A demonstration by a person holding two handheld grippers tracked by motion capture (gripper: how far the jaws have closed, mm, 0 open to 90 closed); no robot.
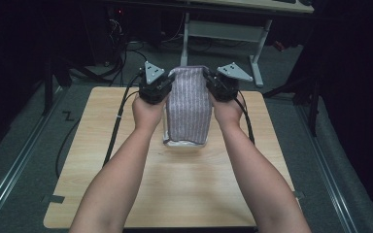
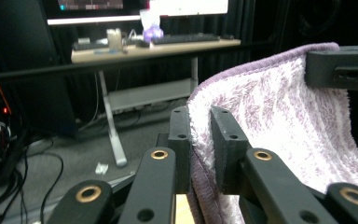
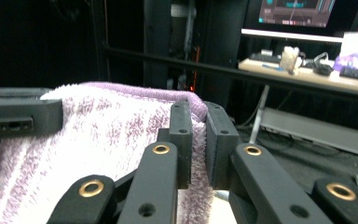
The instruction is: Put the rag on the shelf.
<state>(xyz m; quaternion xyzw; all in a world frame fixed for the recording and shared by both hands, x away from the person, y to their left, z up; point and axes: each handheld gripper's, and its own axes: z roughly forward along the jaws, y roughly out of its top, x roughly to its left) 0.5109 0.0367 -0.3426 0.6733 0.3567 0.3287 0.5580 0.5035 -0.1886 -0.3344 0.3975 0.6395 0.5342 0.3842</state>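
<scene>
Here, one towel (image 1: 189, 104) — two claws, left claw (image 1: 167, 80) and right claw (image 1: 209, 80), pinching it.

- I see the towel (image 1: 189, 104) hanging between my two hand-held grippers, lifted, its lower end on the worktop (image 1: 184, 194); it blocks the straight path from one to the other.
- My left hand-held gripper (image 1: 167, 80) and right hand-held gripper (image 1: 209, 77) each pinch a top corner, so neither has room to pass inward.
- Worktop near me lies bare under my forearms; the outer left and right strips are free too.
- Beyond the far edge stands a desk leg (image 1: 184, 39) on the floor.
</scene>
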